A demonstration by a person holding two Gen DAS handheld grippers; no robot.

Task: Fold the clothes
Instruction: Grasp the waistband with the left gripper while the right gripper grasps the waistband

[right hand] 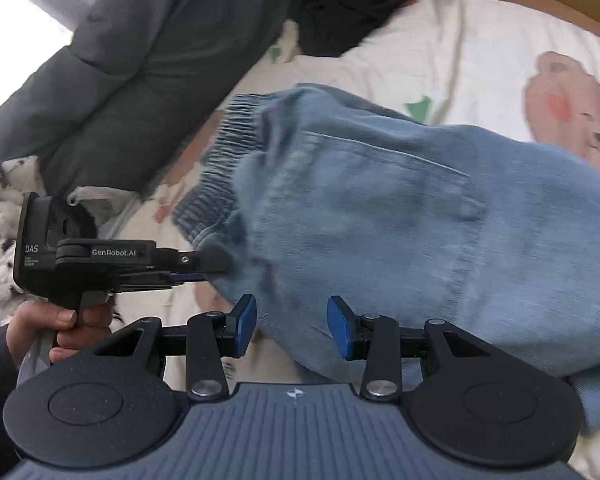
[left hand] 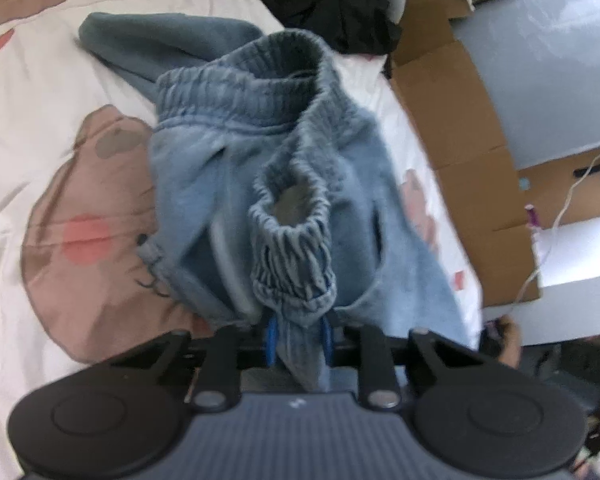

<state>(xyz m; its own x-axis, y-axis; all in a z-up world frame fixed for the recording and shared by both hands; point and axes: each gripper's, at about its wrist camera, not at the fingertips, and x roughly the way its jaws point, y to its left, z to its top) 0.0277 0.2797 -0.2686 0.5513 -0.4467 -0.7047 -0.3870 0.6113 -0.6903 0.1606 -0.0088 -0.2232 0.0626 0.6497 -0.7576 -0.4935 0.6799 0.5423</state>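
1. My left gripper (left hand: 298, 338) had its blue fingers (left hand: 272, 340) pinched on a fold of the blue trousers (left hand: 204, 184), right at a gathered elastic cuff (left hand: 292, 240) — the cloth bunched between the pads and ran down toward the camera.
2. From that grip the trousers hung and spread forward over the bed sheet (left hand: 32, 128), the ribbed waistband (left hand: 240, 80) farther out, one leg trailing to the upper left.
3. My right gripper (right hand: 292, 328) stood with its fingers (right hand: 246, 324) spread; the trousers' pale denim lay in the gap between them, with neither pad pressing it.
4. In the right wrist view my left gripper showed from the side, held by my hand (right hand: 60, 328), its tip buried in the trouser edge beside the cuff.
5. A dark padded jacket (right hand: 140, 60) lay beyond on the bed; cardboard boxes (left hand: 460, 128) stood off its right side.
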